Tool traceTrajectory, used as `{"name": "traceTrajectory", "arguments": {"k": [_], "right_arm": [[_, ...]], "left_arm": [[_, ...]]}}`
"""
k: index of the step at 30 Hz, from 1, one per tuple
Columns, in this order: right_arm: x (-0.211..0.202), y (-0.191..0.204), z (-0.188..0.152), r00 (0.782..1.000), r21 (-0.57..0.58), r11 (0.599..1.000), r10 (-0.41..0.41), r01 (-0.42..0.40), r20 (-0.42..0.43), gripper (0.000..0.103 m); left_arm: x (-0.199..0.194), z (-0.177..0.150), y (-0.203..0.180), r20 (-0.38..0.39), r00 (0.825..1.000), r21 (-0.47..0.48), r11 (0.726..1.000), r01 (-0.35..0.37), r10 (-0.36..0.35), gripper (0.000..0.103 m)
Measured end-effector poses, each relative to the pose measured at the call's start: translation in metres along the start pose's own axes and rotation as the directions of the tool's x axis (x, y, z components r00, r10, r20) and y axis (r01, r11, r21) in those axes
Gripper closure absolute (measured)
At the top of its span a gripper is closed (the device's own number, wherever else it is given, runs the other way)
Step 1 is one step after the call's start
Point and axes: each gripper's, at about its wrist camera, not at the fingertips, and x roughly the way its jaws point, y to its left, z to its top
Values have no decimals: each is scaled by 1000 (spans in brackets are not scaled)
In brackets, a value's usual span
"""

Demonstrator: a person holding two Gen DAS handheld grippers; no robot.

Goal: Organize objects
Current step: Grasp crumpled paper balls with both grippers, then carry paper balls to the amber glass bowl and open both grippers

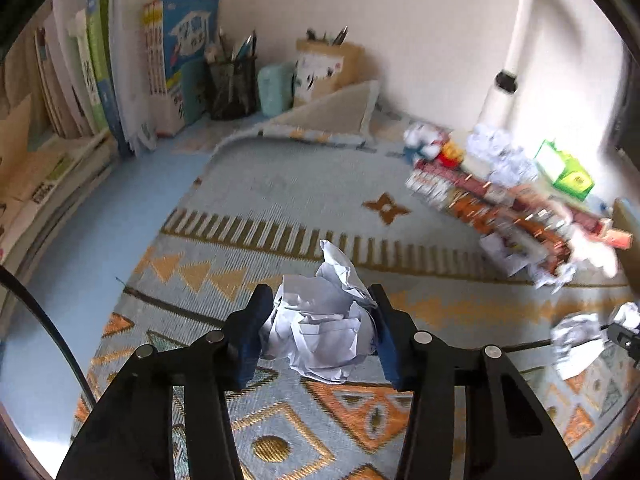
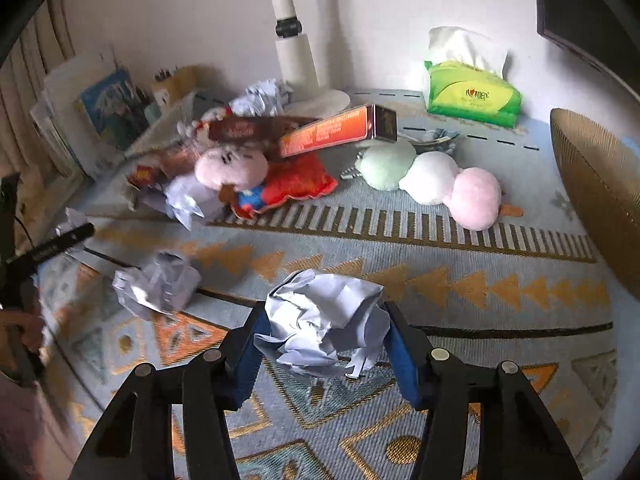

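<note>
Your left gripper clamps paper ball; right gripper clamps another ball. Beside lamp post: boxes, plush toys, loose wads unsorted. Judged early.

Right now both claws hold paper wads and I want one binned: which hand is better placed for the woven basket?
Right, probably. The basket rises just right of the right claw, only mat between; from the left claw it shows only at the far edge.

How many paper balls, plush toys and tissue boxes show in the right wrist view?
Paper balls: 5
Plush toys: 2
Tissue boxes: 1
Total: 8
</note>
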Motion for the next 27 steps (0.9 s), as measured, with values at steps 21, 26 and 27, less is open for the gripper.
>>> {"name": "traceTrajectory", "arguments": {"k": [21, 26, 27], "right_arm": [[-110, -73, 52, 958, 87, 996, -25, 0, 286, 48], [-136, -117, 69, 931, 132, 991, -66, 19, 360, 48], [-140, -126, 71, 928, 144, 989, -72, 21, 365, 48]], "left_arm": [[-99, 111, -176, 290, 896, 250, 931, 268, -336, 57], [-85, 124, -276, 237, 853, 357, 858, 369, -465, 57], [-81, 123, -296, 220, 843, 378, 840, 389, -490, 57]]}}
